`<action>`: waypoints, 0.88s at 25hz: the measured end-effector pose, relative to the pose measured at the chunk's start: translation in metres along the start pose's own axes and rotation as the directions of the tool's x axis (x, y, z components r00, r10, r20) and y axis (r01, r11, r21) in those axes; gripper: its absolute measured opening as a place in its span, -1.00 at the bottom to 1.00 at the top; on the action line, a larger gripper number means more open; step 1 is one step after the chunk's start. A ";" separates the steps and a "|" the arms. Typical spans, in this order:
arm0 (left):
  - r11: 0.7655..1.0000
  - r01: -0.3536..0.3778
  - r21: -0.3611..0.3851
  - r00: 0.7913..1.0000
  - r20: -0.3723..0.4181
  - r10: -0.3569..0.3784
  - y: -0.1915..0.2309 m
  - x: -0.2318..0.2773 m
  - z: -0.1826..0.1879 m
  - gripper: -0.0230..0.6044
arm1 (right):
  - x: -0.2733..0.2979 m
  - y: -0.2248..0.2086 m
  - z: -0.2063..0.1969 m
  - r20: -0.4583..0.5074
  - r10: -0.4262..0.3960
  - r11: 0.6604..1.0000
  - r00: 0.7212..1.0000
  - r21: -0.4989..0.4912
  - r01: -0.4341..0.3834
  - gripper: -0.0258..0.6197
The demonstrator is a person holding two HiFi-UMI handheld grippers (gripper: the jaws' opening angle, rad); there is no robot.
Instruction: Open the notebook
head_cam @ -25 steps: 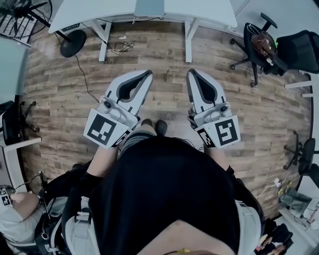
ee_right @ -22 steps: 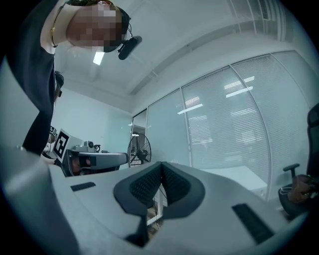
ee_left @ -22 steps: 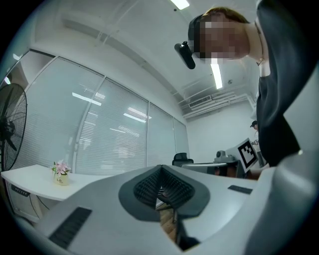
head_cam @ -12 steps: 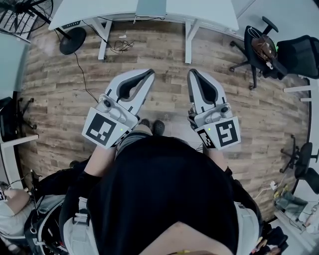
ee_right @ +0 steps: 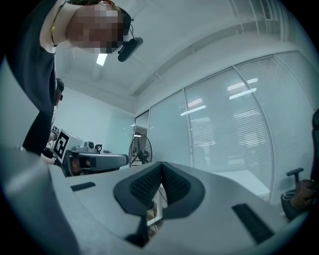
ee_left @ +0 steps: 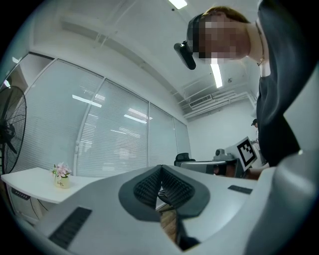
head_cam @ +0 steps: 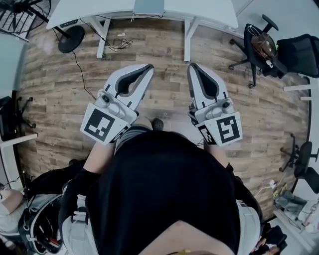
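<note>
- Head view: the person stands on a wooden floor [head_cam: 164, 45] with the left gripper [head_cam: 149, 67] and the right gripper [head_cam: 191, 66] held side by side in front of the body. Both point toward a white desk [head_cam: 209, 12] at the top edge and are well apart from it. Each claw is pinched together and carries nothing. No notebook can be made out. A flat grey thing [head_cam: 148, 6] lies on the desk, too small to tell what it is.
- Left gripper view: the ribbed pads of the left gripper [ee_left: 160, 167] meet at the tip with nothing between them. Beyond them are a glass wall with blinds and a small flower pot [ee_left: 61, 175] on a desk corner. No notebook shows here.
- Right gripper view: the right gripper [ee_right: 160, 164] is likewise closed and empty, with a standing fan [ee_right: 141, 149] beyond it. Again there is no notebook.
- What could go wrong: the task looks not yet begun.
  - If the claws reach the notebook pinched shut, they would likely shove it across the desk rather than catch the cover.
  - Taking the grey thing for the notebook could be a mistake.
  - The loose cable [head_cam: 82, 74] on the floor could snag a foot.
</note>
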State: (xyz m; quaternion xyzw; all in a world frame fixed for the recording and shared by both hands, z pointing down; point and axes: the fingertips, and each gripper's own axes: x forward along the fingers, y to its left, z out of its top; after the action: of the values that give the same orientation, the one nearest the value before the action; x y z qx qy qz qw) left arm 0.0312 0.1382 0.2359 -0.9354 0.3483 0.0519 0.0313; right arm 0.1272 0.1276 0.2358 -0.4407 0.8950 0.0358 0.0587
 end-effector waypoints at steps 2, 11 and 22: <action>1.000 -0.009 -0.004 1.000 0.005 0.009 0.001 0.002 0.001 -0.88 | 0.002 -0.001 -0.001 -0.002 0.007 1.000 1.000 0.006 -0.007 -0.91; 0.999 -0.033 -0.014 0.999 -0.036 0.033 0.010 0.005 -0.013 -0.88 | 0.013 -0.009 -0.015 -0.019 0.021 0.999 1.000 0.037 -0.020 -0.91; 1.000 0.022 -0.004 1.000 -0.011 -0.022 0.038 0.039 -0.014 -0.88 | 0.041 -0.036 -0.017 -0.030 -0.023 1.000 0.999 0.000 0.023 -0.91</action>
State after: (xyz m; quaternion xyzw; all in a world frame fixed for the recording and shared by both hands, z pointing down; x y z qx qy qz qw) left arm 0.0365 0.0830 0.2446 -0.9395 0.3383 0.0471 0.0281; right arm 0.1295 0.0714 0.2467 -0.4515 0.8907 0.0283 0.0457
